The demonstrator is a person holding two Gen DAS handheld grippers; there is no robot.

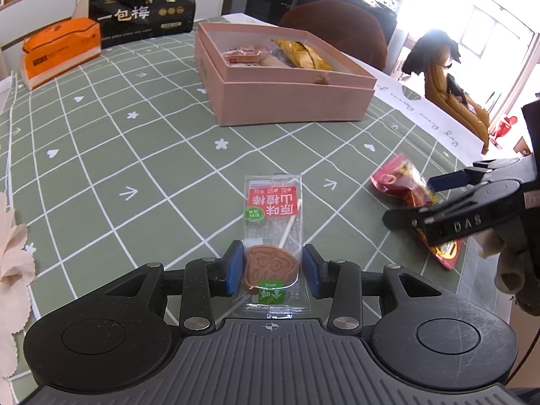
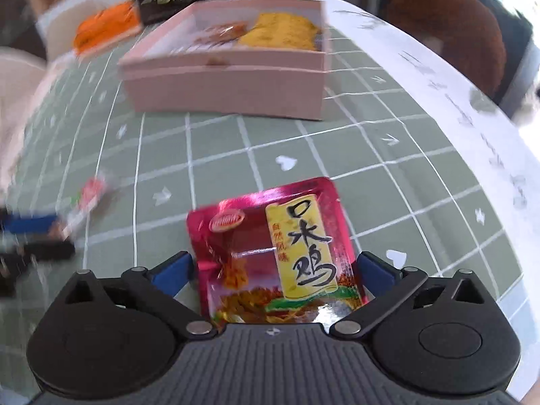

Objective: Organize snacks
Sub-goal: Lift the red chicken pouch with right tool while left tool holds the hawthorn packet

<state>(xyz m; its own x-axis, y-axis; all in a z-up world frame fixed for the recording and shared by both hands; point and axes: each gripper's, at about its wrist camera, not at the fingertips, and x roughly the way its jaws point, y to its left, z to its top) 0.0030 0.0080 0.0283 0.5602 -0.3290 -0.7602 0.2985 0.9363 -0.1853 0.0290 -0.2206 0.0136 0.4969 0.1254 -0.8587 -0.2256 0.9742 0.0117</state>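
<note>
The left wrist view is sharp and shows the left gripper [image 1: 272, 269] low over the green tablecloth with a white grid [image 1: 135, 155], its blue pads [image 1: 236, 266] set narrowly on either side of a flat brown lollipop in a clear wrapper with a red label [image 1: 273, 236]; the left pad sits against the wrapper's edge and the right pad appears to have a thin gap, so whether it is truly pinched I cannot tell. Only this view shows the lollipop's white stick, and the right gripper [image 1: 416, 199] from the side, straddling a red foil snack packet [image 1: 401, 185] near the table edge. The right wrist view shows that red packet [image 2: 270, 253] from above, with a yellow label panel, lying between the right gripper's [image 2: 275, 268] blue pads, which stand spread wide, just beside the packet's edges without clearly pressing. Both views show the open pink cardboard box [image 1: 290, 101] farther back on the table, holding a yellow packet [image 1: 303, 55] and orange-wrapped snacks [image 1: 243, 54]. Behind it stand a black snack bag with white characters [image 1: 141, 3] and an orange tissue pack [image 1: 60, 50]. The right wrist view is smeared by motion, so the box's contents, the lollipop and the left gripper at its left edge are only blurs there. The packet's near end is hidden under the gripper body.
</note>
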